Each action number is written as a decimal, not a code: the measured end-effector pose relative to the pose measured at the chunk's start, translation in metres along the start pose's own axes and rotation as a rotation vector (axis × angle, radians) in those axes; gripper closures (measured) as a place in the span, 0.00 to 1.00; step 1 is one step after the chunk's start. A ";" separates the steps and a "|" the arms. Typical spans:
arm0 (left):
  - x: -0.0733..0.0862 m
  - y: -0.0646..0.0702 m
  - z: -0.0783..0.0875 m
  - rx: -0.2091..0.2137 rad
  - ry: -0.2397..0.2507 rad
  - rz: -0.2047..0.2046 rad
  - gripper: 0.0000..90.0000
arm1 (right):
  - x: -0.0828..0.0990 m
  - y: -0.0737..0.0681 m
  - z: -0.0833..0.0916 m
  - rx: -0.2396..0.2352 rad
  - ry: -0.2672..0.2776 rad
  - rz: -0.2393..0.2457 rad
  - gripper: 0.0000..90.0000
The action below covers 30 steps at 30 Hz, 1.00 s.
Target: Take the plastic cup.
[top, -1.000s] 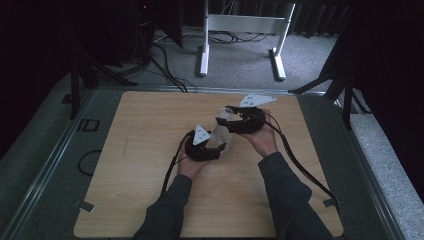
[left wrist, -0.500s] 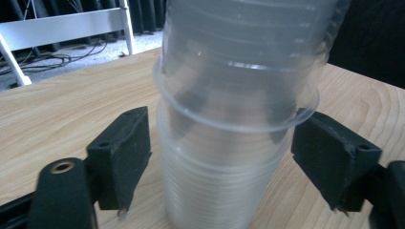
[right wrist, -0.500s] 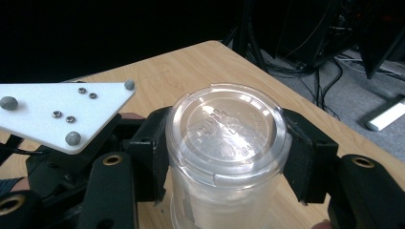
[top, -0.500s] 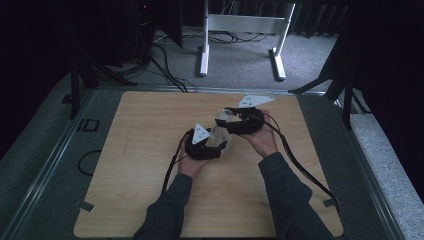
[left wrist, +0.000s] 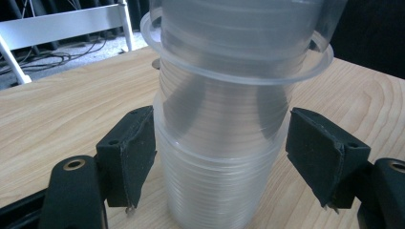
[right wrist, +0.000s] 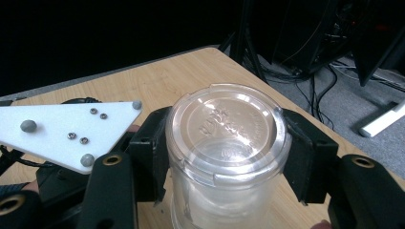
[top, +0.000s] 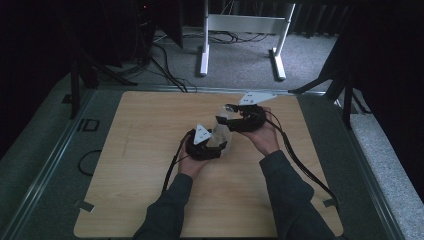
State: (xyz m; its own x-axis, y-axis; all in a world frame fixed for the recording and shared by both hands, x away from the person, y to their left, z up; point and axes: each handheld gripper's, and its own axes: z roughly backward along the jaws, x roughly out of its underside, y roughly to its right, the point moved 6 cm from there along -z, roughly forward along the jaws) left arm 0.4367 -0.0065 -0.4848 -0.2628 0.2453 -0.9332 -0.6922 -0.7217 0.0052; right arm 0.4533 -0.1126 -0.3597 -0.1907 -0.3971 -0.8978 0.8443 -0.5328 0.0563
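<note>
From the high view we see a stack of clear plastic cups [top: 220,134] standing just right of the table's [top: 140,200] centre, with our left gripper [top: 216,148] at its foot from about seven o'clock and our right gripper [top: 223,119] at its top from about two o'clock. Against the earlier high views both hands look unmoved. Bare wood lies open on every side, the edges well away.

In the left gripper view the stack [left wrist: 224,157] stands between the jaws, which have just been closing. One pad [left wrist: 138,152] grazes the wall at nine o'clock, while the other stands off at three o'clock, so we judge this hold not yet firm.

In the right gripper view the jaws are clamped on the top cup [right wrist: 227,143], pads at nine and three o'clock. We judge that separating it calls for a firm lower hold first
</note>
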 end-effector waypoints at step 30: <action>0.001 0.000 0.002 -0.002 -0.003 0.004 0.29 | -0.014 0.004 0.017 0.005 0.044 -0.021 0.46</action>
State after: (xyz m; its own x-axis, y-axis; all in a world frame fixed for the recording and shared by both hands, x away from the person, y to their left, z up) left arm 0.4352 -0.0047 -0.4850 -0.2673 0.2447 -0.9320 -0.6897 -0.7240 0.0077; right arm 0.4509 -0.1218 -0.3400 -0.1864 -0.3529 -0.9169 0.8380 -0.5443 0.0392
